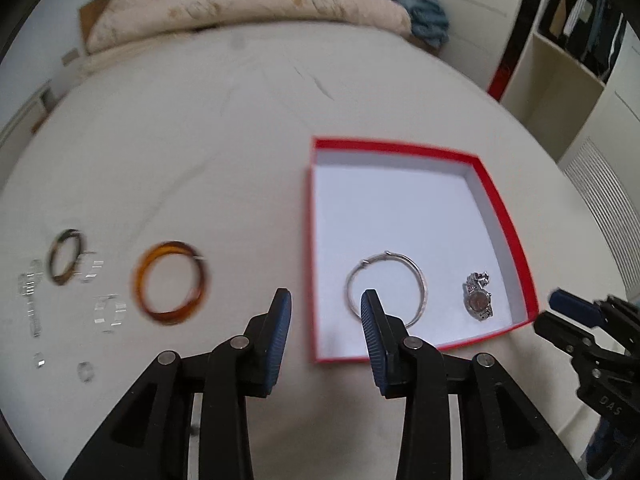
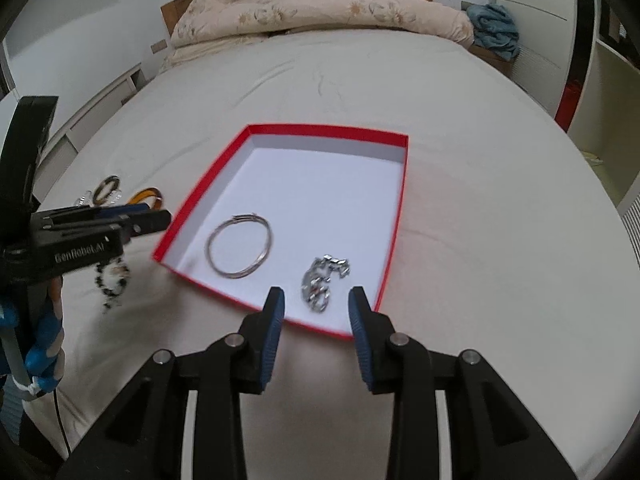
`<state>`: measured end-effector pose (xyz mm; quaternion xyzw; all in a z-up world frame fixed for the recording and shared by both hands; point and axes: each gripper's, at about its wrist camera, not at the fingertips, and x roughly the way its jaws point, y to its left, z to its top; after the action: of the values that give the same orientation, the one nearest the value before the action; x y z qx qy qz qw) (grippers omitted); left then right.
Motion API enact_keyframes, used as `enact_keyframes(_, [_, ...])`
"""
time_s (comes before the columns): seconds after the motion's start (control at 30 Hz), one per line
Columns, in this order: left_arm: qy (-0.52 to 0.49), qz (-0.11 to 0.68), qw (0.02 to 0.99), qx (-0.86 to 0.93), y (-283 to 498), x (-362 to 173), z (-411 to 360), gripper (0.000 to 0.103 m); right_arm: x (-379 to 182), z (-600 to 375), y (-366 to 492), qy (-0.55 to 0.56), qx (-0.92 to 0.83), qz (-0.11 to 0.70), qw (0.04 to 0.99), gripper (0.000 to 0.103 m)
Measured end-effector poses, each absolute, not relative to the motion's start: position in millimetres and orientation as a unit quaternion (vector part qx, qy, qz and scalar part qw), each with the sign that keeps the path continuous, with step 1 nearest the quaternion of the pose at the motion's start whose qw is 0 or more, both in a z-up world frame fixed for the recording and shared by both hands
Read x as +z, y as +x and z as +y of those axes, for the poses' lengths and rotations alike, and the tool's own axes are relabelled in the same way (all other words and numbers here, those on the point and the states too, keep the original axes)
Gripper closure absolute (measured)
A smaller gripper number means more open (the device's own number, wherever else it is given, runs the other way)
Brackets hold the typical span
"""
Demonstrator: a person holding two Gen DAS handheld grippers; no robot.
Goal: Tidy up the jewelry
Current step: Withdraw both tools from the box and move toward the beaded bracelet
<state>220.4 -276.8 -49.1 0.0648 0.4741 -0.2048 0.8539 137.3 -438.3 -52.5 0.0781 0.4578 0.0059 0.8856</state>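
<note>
A shallow red box (image 1: 502, 208) with a white floor lies on the bed. Inside it rest a thin silver bangle (image 1: 416, 276) and a silver watch (image 1: 478, 300). My left gripper (image 1: 325, 304) hovers open over the box's left wall with nothing between its pads. Left of the box lie an amber bangle (image 1: 138, 280), a dark mottled bangle (image 1: 54, 256) and several small clear and silver pieces (image 1: 110, 308). In the right wrist view my right gripper (image 2: 316, 300) stands open above the box's near edge (image 2: 320, 326), over the watch (image 2: 320, 284), beside the silver bangle (image 2: 239, 246).
The white bed sheet (image 1: 200, 140) spreads all around. A folded beige quilt (image 2: 320, 8) and a blue cloth (image 2: 494, 28) lie at the head. A dark beaded bracelet (image 2: 114, 280) sits left of the box. Open shelves (image 1: 560, 92) stand to the right.
</note>
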Motion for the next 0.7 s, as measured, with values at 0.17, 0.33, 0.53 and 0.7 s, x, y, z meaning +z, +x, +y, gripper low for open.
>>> enact_keyframes(0.17, [0.065, 0.457, 0.868, -0.184, 190.2, -18.4, -236.9, 0.066, -23.4, -413.8, 104.9, 0.086, 0.012, 0.44, 0.894, 0.071])
enact_keyframes(0.33, [0.071, 0.442, 0.881, -0.156, 156.3, 6.1, -184.0, 0.059, 1.0, -384.0, 75.0, 0.09, 0.023, 0.422, 0.902, 0.071])
enact_keyframes(0.53, [0.053, 0.43, 0.894, -0.113, 118.2, 18.4, -115.8, 0.052, 25.2, -348.5, 43.5, 0.09, 0.03, 0.401, 0.911, 0.071])
enact_keyframes(0.7, [0.038, 0.417, 0.905, -0.081, 85.9, 26.2, -59.0, 0.052, 40.5, -322.1, 22.7, 0.09, 0.037, 0.387, 0.917, 0.071])
